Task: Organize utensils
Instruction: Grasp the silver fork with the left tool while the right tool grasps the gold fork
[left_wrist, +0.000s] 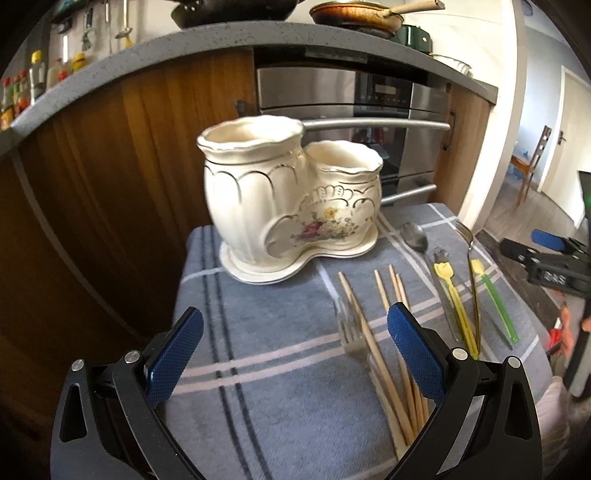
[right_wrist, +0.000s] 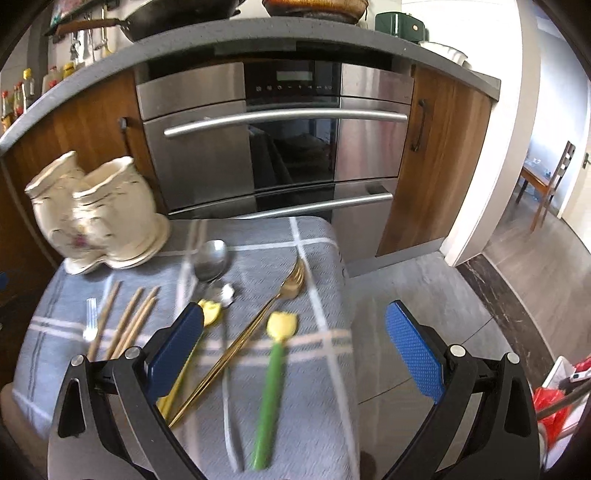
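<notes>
A cream ceramic two-cup utensil holder (left_wrist: 284, 195) stands empty at the back of a grey checked cloth (left_wrist: 258, 332); it also shows in the right wrist view (right_wrist: 96, 214). Wooden chopsticks (left_wrist: 373, 332) and a silver fork (left_wrist: 351, 339) lie near my left gripper (left_wrist: 295, 354), which is open and empty above the cloth. A silver spoon (right_wrist: 210, 258), a gold fork (right_wrist: 258, 325), a yellow-handled utensil (right_wrist: 207, 321) and a green-handled utensil (right_wrist: 271, 387) lie under my open, empty right gripper (right_wrist: 295, 354).
A steel oven (right_wrist: 277, 140) with bar handles and wooden cabinets (left_wrist: 110, 166) stand behind the cloth-covered stand. Pans sit on the counter (left_wrist: 184, 40) above. Grey floor (right_wrist: 424, 288) lies right of the stand. The right gripper also shows at the edge of the left wrist view (left_wrist: 546, 266).
</notes>
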